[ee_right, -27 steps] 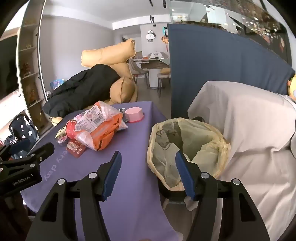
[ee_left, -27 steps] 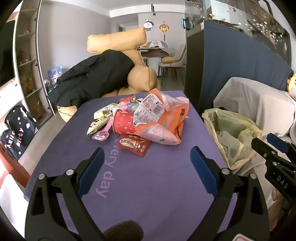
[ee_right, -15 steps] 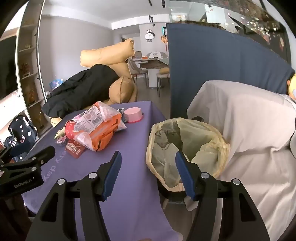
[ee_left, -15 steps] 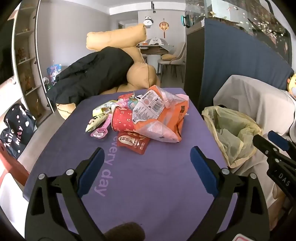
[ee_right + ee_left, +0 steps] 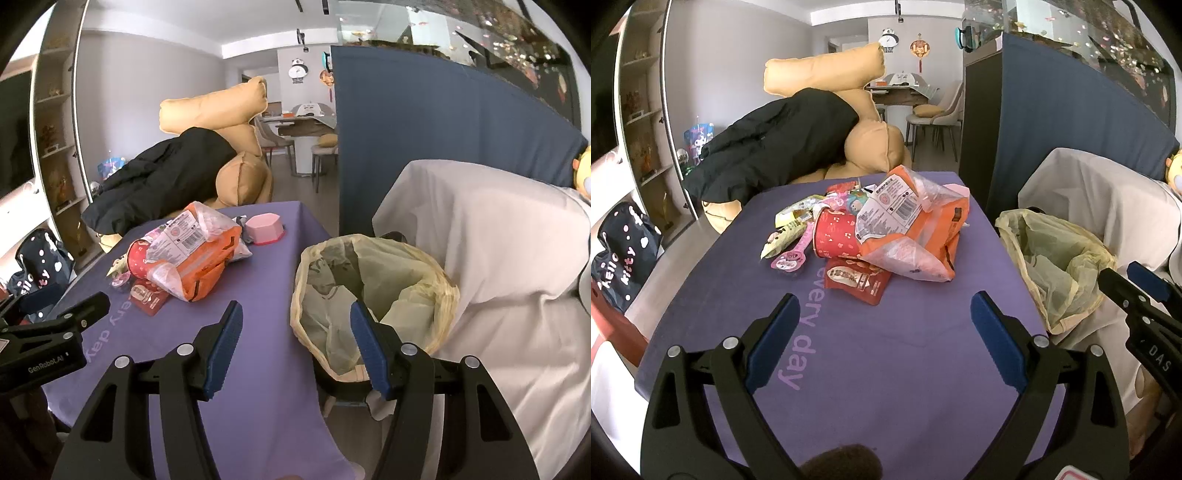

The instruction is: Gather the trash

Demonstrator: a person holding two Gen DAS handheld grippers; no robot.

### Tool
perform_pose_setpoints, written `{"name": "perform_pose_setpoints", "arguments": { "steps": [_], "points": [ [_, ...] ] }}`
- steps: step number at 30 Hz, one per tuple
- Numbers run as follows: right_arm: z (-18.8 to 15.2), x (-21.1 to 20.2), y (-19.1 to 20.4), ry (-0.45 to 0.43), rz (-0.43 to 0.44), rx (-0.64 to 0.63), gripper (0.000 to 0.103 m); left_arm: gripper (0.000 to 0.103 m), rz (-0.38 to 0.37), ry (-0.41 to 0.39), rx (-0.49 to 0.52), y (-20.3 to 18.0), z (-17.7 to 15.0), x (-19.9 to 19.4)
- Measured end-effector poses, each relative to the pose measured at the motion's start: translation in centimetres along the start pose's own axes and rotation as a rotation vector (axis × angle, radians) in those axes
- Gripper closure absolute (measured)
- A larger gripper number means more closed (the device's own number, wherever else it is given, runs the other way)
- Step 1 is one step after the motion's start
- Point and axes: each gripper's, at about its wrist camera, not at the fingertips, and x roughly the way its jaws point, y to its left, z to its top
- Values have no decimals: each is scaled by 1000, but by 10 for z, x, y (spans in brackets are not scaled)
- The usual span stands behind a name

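Note:
A pile of trash lies on the purple tablecloth (image 5: 886, 362): an orange snack bag (image 5: 916, 229) (image 5: 195, 251), a red paper cup (image 5: 836, 234) on its side, a red sachet (image 5: 855, 278), several small wrappers (image 5: 790, 236) and a pink box (image 5: 264, 229) behind. A bin lined with a yellowish bag (image 5: 1056, 262) (image 5: 369, 291) stands off the table's right edge. My left gripper (image 5: 882, 314) is open over bare cloth, short of the pile. My right gripper (image 5: 295, 328) is open above the table edge and the bin's rim, nothing between its fingers.
A white-covered seat (image 5: 498, 258) rises right of the bin, a dark blue partition (image 5: 424, 129) behind it. Tan cushions (image 5: 827, 74) and a black coat (image 5: 775, 144) sit beyond the table. A shelf unit (image 5: 639, 110) and black bag (image 5: 620, 254) are at left.
The left gripper has edged slightly toward the pile, which sits a little lower and larger in its view. The right gripper has barely moved. Both stay open.

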Motion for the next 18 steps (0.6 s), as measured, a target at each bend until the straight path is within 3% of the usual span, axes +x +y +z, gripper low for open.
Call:
{"name": "perform_pose_setpoints", "arguments": {
  "steps": [18],
  "points": [
    [-2, 3, -3, 4, -1, 4, 45, 14, 0, 8, -1, 1, -1, 2]
  ]
}}
